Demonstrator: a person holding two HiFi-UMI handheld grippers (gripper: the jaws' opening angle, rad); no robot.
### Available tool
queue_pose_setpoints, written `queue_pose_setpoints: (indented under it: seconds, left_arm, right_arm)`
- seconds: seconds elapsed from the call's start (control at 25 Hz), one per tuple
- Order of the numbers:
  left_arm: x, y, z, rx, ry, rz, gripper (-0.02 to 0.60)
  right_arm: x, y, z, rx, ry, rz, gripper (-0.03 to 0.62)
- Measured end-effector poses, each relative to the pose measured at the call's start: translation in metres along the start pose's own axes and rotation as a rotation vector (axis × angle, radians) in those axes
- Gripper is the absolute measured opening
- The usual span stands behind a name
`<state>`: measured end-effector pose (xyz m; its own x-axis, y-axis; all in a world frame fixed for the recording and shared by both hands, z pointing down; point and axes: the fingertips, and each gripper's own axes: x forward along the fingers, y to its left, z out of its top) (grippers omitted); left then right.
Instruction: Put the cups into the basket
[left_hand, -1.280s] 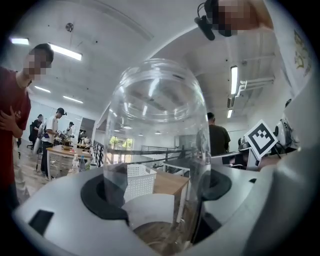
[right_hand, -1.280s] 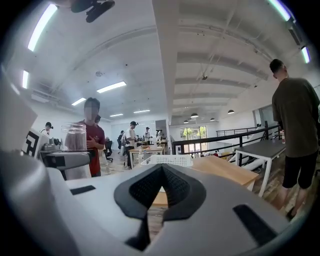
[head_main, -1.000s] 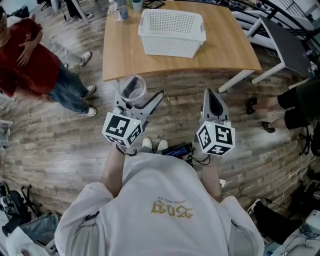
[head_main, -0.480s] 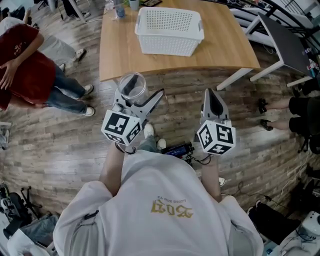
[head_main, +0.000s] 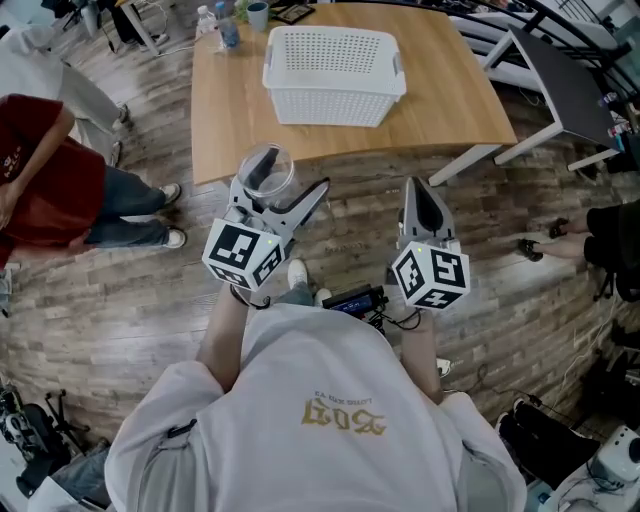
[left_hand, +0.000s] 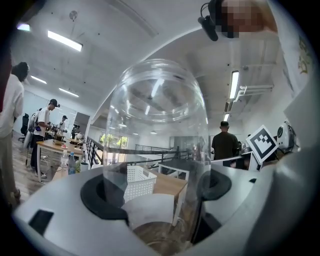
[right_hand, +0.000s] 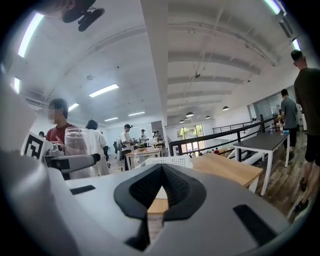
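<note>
One cup (head_main: 265, 172) — in left gripper (head_main: 278, 195) | right gripper (head_main: 416, 188) closed | shirt print (head_main: 345, 418) illegible

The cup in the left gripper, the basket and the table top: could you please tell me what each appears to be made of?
The cup is clear and glossy, glass or hard plastic; the room shows straight through it, so I cannot say which. The basket looks like white moulded plastic, matte, with perforated walls. The table has a pale wood-grain top, smooth, possibly laminate.
</note>
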<state>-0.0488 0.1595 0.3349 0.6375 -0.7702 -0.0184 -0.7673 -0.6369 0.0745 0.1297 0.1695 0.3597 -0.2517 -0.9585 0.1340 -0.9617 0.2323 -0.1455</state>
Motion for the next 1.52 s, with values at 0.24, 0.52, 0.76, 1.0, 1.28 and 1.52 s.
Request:
queue_pose_setpoints:
  seconds: [0.24, 0.52, 0.76, 1.0, 1.28, 1.52]
  left_arm:
    - [0.016, 0.025, 0.0, -0.006, 0.01, -0.012, 0.396]
    - [0.021, 0.068, -0.007, -0.044, 0.017, 0.001, 0.396]
    - [0.031, 0.084, -0.012, -0.058, 0.026, -0.009, 0.397]
    - [0.046, 0.092, -0.015, -0.039, 0.044, -0.023, 0.396]
    - [0.074, 0.106, -0.017, -0.042, 0.037, -0.011, 0.397]
    - [0.104, 0.12, -0.013, -0.039, 0.026, 0.009, 0.396]
  right_arm:
    - [0.032, 0.003, 0.006, -0.008, 0.004, -0.013, 0.009]
    - [0.064, 0.02, -0.001, 0.017, 0.025, 0.001, 0.009]
    - [0.074, 0.016, -0.005, 0.034, 0.041, -0.023, 0.009]
    - [0.094, 0.014, -0.006, 0.046, 0.048, -0.024, 0.009]
    - [0.129, 0.003, -0.004, 0.029, 0.05, 0.003, 0.009]
    - [0.166, -0.006, 0.011, 0.011, 0.045, 0.05, 0.009]
